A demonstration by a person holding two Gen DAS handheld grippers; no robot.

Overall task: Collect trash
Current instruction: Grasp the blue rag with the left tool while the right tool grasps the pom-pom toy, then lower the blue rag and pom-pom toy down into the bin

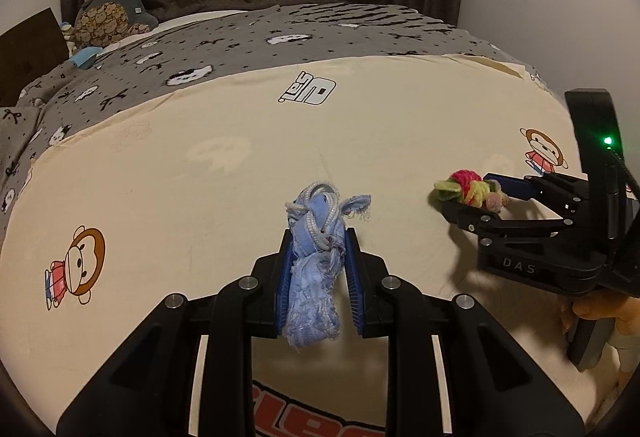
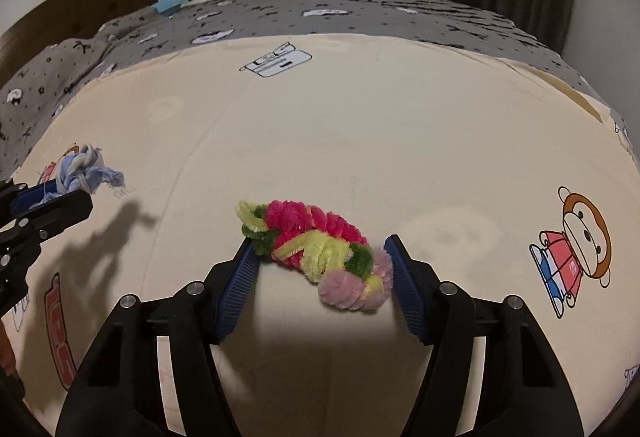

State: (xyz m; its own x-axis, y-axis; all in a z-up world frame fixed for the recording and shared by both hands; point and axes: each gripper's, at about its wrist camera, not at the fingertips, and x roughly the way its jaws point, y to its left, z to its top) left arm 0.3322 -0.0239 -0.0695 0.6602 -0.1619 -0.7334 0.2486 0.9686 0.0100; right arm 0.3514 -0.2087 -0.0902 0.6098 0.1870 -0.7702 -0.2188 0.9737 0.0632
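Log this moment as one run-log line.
task: collect trash | left gripper: shut on blue rag bundle | right gripper: open around pipe-cleaner tangle on cream sheet

Frayed cloth scrap (image 1: 314, 277), fuzzy pipe-cleaner bundle (image 2: 320, 253)

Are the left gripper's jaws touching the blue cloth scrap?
Touching. The left wrist view shows the left gripper clamped on the blue cloth scrap, both blue pads pressed against its sides.
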